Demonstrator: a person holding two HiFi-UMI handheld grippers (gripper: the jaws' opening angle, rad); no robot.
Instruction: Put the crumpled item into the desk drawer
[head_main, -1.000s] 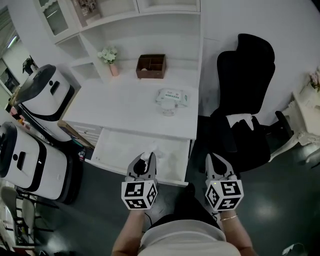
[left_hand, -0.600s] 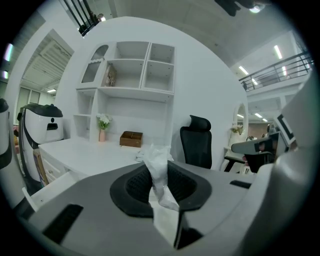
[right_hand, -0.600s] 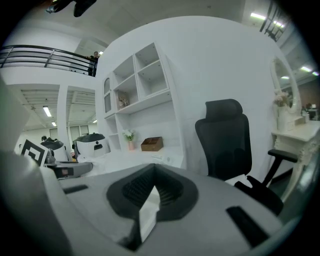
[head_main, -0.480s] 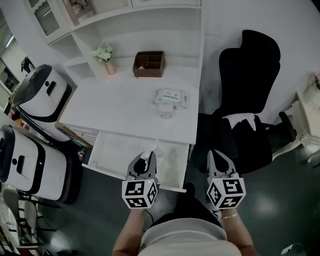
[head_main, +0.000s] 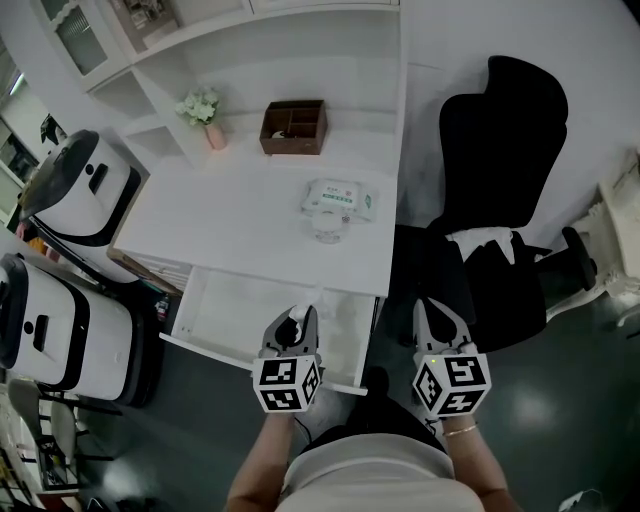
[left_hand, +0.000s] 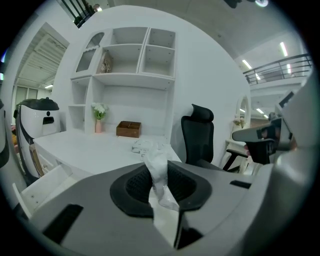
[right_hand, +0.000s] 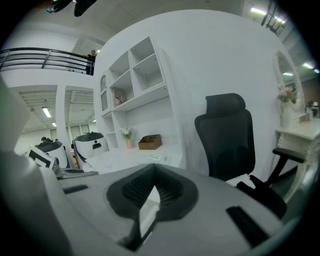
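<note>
Pinched between the pads of the left hand-held gripper (head_main: 294, 322): the crumpled item (left_hand: 157, 167), white, thin and creased like tissue, poking up past the fingertips. Hangs over the open drawer (head_main: 228, 308), toward its front right corner, gripped rather than lying inside. Shows a pale, bare drawer floor to the left of the item. Sticks out from under the front edge of the white table (head_main: 235, 215), on the table's right half. Just to the right, off the drawer's right end and over the dark floor: the right hand-held gripper (head_main: 432, 312), pads pressed together at the tips with nothing between them. On the table near its right edge, a pack of wipes (head_main: 338, 198) lying flat, with a small pale thing just in front of it, too small to make out. At the back edge, a brown box (head_main: 294, 126) with compartments, and left of it a vase of flowers (head_main: 207, 110) near the back left corner. Above the back edge, white shelves (head_main: 210, 40). Beside the table's right edge, a black chair (head_main: 500, 170) with something white on its seat. Off the left edge, two white machines (head_main: 65, 195) with black trim, one nearer than the other.
</note>
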